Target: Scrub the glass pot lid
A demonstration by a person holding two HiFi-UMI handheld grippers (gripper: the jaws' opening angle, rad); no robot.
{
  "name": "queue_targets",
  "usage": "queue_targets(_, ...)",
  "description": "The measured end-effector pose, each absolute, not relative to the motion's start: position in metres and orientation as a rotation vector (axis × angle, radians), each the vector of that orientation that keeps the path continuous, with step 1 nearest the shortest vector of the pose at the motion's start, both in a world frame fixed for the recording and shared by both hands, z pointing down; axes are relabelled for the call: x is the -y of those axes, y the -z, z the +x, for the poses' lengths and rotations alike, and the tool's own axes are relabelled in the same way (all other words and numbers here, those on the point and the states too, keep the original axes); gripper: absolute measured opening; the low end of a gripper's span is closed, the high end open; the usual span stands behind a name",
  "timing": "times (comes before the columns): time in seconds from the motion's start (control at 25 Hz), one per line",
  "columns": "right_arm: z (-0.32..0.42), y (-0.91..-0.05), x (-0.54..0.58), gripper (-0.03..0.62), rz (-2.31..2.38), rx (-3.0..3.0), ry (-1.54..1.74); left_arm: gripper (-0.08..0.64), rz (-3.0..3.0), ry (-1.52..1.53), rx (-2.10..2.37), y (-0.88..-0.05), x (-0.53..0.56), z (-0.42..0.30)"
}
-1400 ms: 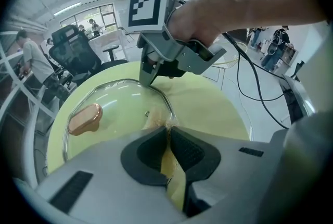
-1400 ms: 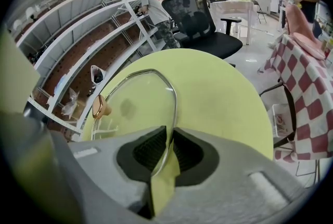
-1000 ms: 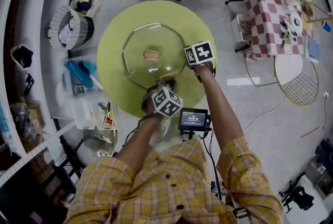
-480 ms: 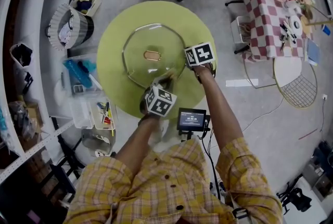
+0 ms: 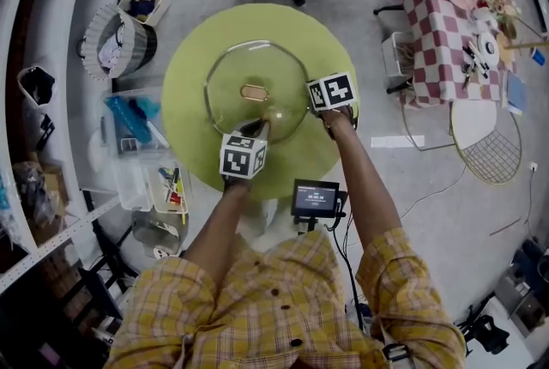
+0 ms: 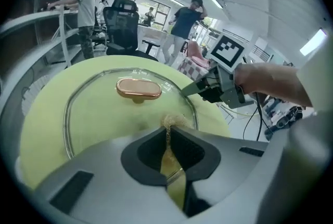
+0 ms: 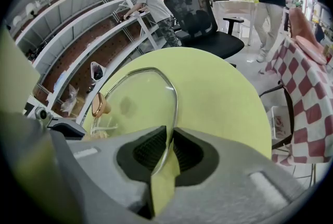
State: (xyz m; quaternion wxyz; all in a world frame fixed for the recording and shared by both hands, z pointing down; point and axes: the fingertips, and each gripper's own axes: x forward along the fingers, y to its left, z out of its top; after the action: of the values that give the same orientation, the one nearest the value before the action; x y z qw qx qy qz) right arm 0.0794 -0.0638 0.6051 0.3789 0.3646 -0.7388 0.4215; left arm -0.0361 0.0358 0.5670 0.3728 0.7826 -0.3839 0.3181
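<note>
Two handheld grippers work at a round yellow-green table [image 5: 319, 33], seen steeply from above. The glass pot lid [image 5: 249, 114] lies flat at the middle of the table, its copper-coloured handle [image 5: 252, 91] pointing up.

The right gripper [image 5: 309, 104] reaches in from the right. Its jaws are pinched on the lid's metal rim at the right edge, with the rim running between the two pads.

The left gripper [image 5: 258, 129] comes from the near side. Its jaws are nearly together, clamped on a scrubber [image 6: 174, 122], a tan, fibrous tuft whose tip sits on the glass near the lid's near edge, just short of the handle.

The scrubbing appears to be under way. To do it well, the right clamp should hold firm so the lid cannot slide or spin on the smooth tabletop. The scrubber probably wants steady, moderate downward pressure and short overlapping strokes, moving round the handle rather than into it. Pressing hard near the rim may tip the domed lid, so strokes there should likely be lighter. The strokes should also stop short of the right gripper's jaws.
</note>
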Motion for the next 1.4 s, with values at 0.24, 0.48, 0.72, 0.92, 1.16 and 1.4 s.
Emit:
queue_targets(0.24, 0.079, -0.606, 0.064, 0.041, 0.926, 1.888, -1.073, 0.028, 1.958, -0.765, 1.016, -0.567, -0.033, -0.046)
queue_targets(0.48, 0.078, -0.605, 0.064, 0.040, 0.920, 1.888, -1.070, 0.028, 1.952, -0.769, 1.038, -0.567, -0.031, -0.055)
queue_targets(0.72, 0.077, -0.606, 0.064, 0.040, 0.916, 1.887, -1.067, 0.028, 1.944, -0.776, 1.064, -0.567, -0.026, -0.067)
queue_targets(0.92, 0.077, -0.605, 0.064, 0.041, 0.913, 1.887, -1.064, 0.028, 1.929, -0.771, 1.100, -0.564, -0.020, -0.083)
queue_targets(1.16, 0.076, -0.606, 0.063, 0.040, 0.914, 1.887, -1.064, 0.028, 1.905, -0.757, 1.130, -0.565, -0.017, -0.095)
queue_targets(1.4, 0.077, -0.606, 0.063, 0.041, 0.911, 1.885, -1.059, 0.028, 1.881, -0.733, 1.158, -0.565, -0.019, -0.102)
